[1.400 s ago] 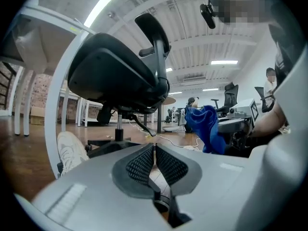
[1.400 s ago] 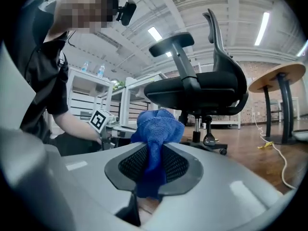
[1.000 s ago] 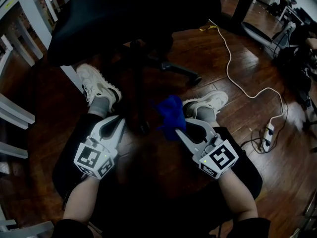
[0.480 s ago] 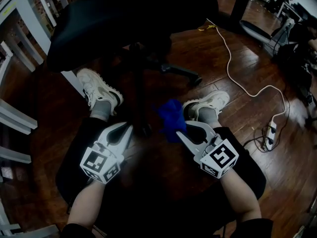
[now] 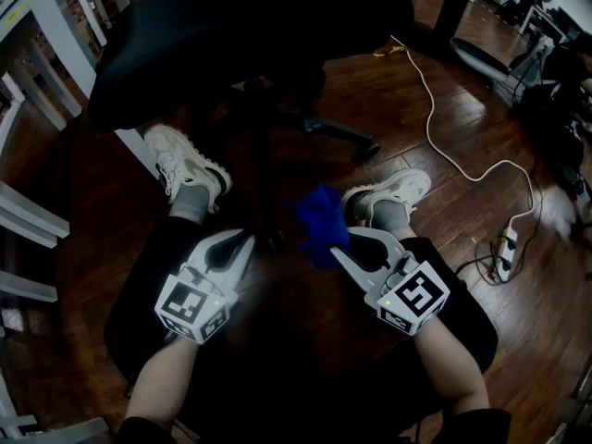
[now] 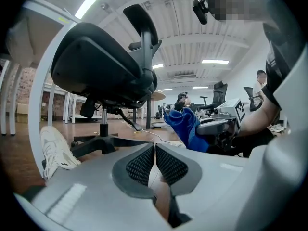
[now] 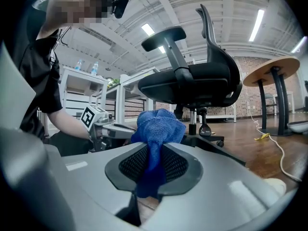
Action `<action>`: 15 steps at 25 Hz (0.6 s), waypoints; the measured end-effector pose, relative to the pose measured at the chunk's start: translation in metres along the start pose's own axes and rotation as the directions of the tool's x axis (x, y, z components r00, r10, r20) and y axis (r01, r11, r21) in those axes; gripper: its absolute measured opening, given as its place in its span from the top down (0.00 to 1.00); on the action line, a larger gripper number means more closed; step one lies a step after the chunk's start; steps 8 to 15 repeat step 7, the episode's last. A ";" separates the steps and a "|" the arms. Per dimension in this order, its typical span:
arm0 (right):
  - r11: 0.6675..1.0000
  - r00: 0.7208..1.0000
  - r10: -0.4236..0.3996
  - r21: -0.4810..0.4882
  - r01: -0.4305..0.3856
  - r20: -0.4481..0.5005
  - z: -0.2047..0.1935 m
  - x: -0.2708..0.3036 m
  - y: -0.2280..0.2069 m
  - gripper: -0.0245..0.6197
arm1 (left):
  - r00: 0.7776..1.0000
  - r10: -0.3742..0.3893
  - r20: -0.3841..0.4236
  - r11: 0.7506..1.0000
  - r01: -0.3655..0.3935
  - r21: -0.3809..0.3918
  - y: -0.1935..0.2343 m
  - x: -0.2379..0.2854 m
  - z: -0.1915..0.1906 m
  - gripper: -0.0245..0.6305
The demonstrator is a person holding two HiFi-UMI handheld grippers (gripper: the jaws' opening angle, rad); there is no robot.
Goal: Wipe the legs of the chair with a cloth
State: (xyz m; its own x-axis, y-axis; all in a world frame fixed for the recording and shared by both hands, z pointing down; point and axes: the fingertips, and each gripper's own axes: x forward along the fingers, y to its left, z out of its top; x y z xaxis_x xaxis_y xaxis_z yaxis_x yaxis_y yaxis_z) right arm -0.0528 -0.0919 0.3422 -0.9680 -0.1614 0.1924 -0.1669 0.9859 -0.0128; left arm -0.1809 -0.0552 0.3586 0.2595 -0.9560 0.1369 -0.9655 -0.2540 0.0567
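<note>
The black office chair (image 5: 231, 35) stands in front of me, its seat above the star base. One chair leg (image 5: 338, 134) runs out to the right and another leg (image 5: 262, 192) points toward me between the grippers. My right gripper (image 5: 339, 250) is shut on a blue cloth (image 5: 322, 220), which bunches up above its fingertips (image 7: 156, 126). The left gripper (image 5: 244, 241) is shut with nothing in it (image 6: 154, 150), just left of the near leg. In the left gripper view the chair (image 6: 103, 69) rises ahead, with the cloth (image 6: 185, 126) to the right.
The person's white shoes (image 5: 185, 166) (image 5: 393, 192) rest on the dark wood floor either side of the near leg. A white cable (image 5: 433, 109) runs to a power strip (image 5: 504, 248) at the right. White desk frames (image 5: 37, 211) stand at the left. A round table (image 7: 275, 66) stands behind.
Both grippers have drawn back a little toward me, the left one also shifting slightly right. The cloth stays clamped in the right gripper.
</note>
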 end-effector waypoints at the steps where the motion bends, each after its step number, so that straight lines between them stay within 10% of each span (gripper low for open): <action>1: 1.000 1.000 0.002 0.007 -0.002 0.000 0.000 0.000 0.000 0.83 | 1.000 -0.009 0.003 1.000 0.009 -0.018 0.000 0.001 0.000 0.94; 15: 1.000 1.000 0.004 0.019 -0.004 0.000 0.001 0.000 0.003 0.83 | 1.000 -0.026 0.001 0.992 0.026 -0.121 0.001 0.008 0.000 0.94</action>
